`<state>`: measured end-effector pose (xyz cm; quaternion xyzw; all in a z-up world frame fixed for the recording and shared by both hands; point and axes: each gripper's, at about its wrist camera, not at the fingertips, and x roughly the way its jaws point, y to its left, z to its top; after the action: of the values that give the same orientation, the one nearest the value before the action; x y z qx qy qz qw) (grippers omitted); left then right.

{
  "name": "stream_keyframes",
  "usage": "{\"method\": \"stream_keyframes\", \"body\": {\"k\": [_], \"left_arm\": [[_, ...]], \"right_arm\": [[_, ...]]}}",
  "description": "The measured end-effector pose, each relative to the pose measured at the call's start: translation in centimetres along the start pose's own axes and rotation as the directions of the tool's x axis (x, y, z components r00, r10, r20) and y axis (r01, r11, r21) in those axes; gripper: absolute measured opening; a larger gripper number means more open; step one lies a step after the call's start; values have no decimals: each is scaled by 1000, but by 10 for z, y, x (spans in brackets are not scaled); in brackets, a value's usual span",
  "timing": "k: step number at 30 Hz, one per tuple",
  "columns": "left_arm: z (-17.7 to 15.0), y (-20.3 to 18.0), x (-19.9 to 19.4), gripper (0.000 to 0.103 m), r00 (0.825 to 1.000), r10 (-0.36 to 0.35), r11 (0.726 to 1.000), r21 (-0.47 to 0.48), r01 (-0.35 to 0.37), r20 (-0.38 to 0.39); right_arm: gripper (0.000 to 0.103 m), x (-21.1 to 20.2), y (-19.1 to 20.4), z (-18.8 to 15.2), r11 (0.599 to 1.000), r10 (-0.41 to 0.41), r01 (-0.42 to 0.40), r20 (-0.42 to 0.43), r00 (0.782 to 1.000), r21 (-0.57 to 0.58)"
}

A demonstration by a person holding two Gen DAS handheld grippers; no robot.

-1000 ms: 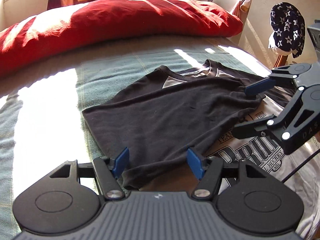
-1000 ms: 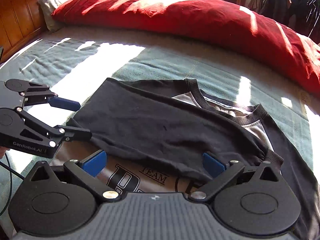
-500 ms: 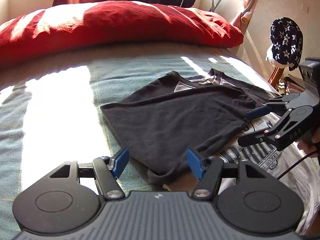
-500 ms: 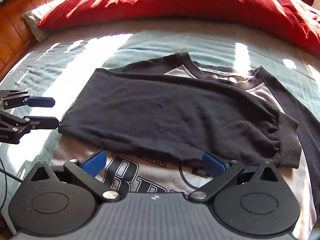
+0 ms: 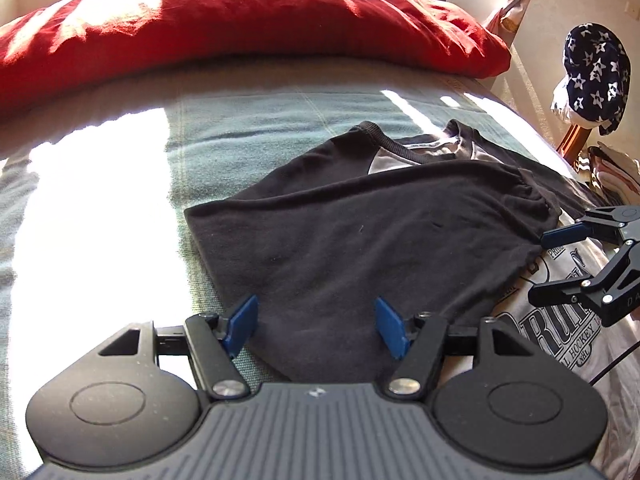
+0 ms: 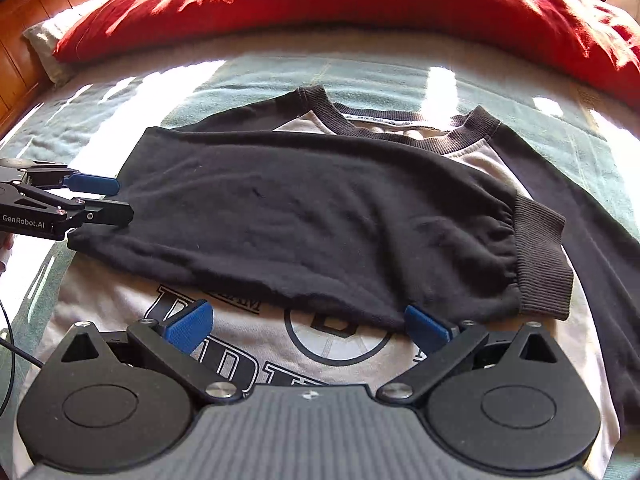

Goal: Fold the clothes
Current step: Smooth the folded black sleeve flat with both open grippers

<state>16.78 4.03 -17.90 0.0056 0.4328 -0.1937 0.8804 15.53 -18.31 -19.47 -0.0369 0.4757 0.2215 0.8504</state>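
A white sweatshirt (image 6: 352, 352) with a printed chest and black sleeves lies flat on the bed. One black sleeve (image 6: 312, 216) is folded across its chest, cuff (image 6: 540, 260) to the right. My left gripper (image 5: 316, 328) is open at the sleeve's folded left end, with black cloth below its blue pads but not pinched. From the right wrist view, the left gripper (image 6: 108, 200) sits just beside that fold. My right gripper (image 6: 308, 326) is open over the printed chest, just short of the sleeve's near edge. It also shows as the right gripper (image 5: 548, 264) at the right of the left wrist view.
A long red pillow (image 6: 360, 12) runs along the far side of the teal blanket (image 5: 240, 128). A wooden headboard (image 6: 36, 12) stands at the left. A star-patterned cloth (image 5: 596, 76) hangs on a chair beyond the bed's right edge. A black cable (image 6: 8, 336) trails from the left gripper.
Both grippers have drawn back and apart along the sleeve. The sleeve, lifted a little at its near edge before, now lies flat across the chest with its cuff in full view.
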Motion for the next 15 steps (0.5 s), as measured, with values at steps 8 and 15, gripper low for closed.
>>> {"method": "stream_keyframes", "body": {"k": [8,15], "left_arm": [[10,-17,32,70,997,-5,1000,27,7,-71],[16,-28,25,72,997,27,1000,8,-26,-70]], "right_arm": [[103,20,-42,34,998,-58,55,104,993,35],[103,21,-84,43,991,10,-24,107,994,133]]}}
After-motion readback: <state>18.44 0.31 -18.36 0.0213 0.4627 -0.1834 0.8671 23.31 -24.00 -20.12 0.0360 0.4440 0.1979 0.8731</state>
